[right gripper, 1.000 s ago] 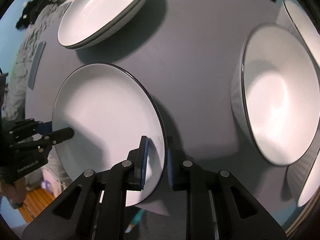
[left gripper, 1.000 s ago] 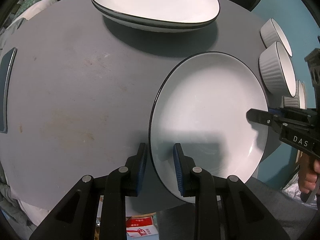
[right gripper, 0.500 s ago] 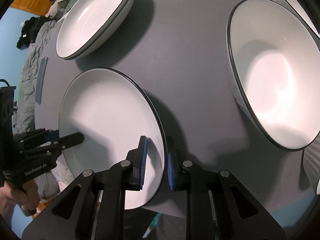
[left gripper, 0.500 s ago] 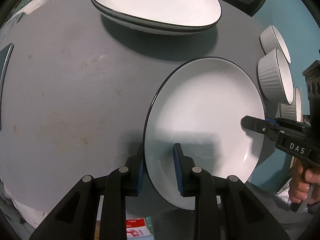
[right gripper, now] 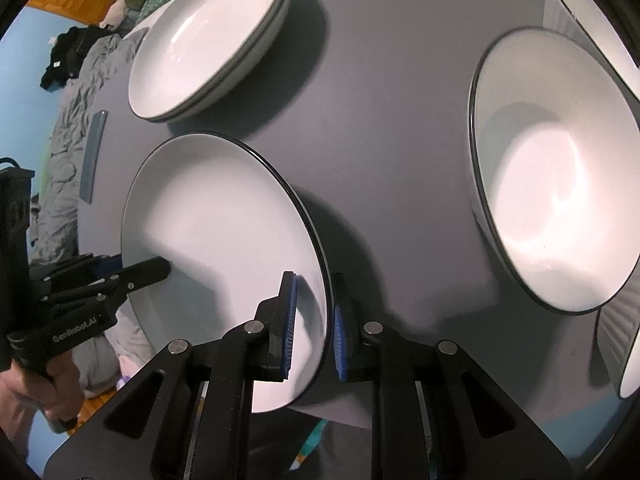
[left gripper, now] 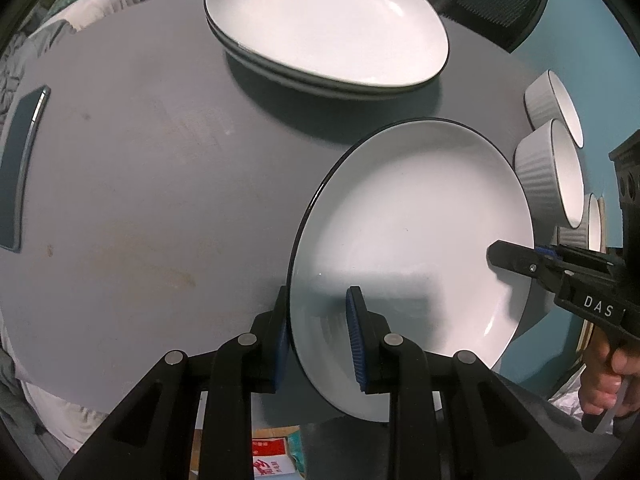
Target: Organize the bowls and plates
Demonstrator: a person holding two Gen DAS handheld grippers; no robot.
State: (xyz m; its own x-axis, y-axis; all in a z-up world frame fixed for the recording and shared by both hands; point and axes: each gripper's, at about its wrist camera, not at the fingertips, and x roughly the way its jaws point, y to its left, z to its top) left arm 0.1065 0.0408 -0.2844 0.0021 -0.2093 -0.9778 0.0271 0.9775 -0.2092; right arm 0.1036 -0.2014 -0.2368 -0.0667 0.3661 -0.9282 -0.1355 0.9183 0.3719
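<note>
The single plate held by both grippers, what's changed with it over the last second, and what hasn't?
The plate has been lifted and carried toward the stacked plates; its far rim now sits closer to their shadow. The left gripper and right gripper stay clamped on opposite rims, nothing let go. The stack, the ribbed bowls and the table are unmoved.

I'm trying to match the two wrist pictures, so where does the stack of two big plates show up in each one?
Left wrist: the stacked plates sit at top centre, beyond the held plate.
Right wrist: the stacked plates sit at upper left.
Shared landmark: the held plate, gripped on opposite rims by both tongs.
</note>
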